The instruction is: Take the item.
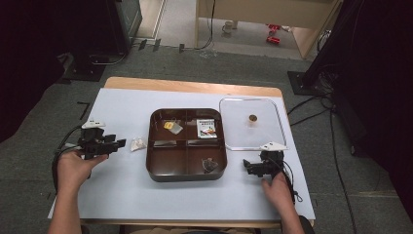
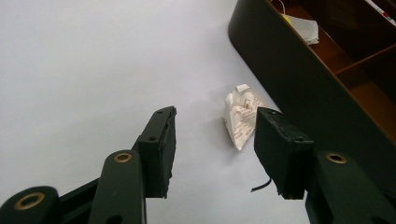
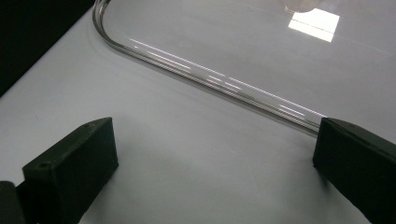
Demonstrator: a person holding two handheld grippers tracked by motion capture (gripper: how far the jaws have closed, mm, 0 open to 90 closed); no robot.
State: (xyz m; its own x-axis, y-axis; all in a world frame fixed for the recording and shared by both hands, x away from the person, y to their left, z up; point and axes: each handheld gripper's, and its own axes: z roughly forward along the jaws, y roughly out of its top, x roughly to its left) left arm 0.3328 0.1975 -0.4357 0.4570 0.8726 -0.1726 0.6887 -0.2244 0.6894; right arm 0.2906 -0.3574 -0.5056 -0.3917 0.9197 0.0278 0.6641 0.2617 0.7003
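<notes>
Sitting on the white worktop [image 1: 122, 195] just left of the brown compartment tray [image 1: 186, 173], the small crumpled white sachet [image 2: 241, 119] is the thing in play. The left gripper [image 2: 215, 149] hangs over it with jaws spread, nothing between the pads; the sachet lies just beyond them, clear of both. Judgement: it reads either as a fresh release or a line-up for a pick, with the tray wall close on the right leaving little side room.

Tray has four compartments: a tea bag with yellow tag [image 1: 172, 126] far-left, a printed packet [image 1: 207, 128] far-right, a small dark wrapped item [image 1: 209, 165] near-right, near-left looks empty. Likely sorting items in or out of it.

Clear plastic lid [image 1: 251, 124] lies flat right of the tray, parked out of the way, knob up.

Right gripper [image 3: 215, 158] rests near the lid's near edge, jaws spread wide, holding nothing; looks idle.

Surface: white sheet over a wooden-edged table. Room: grey carpet, black stands and cables either side, pale furniture at the far end.
</notes>
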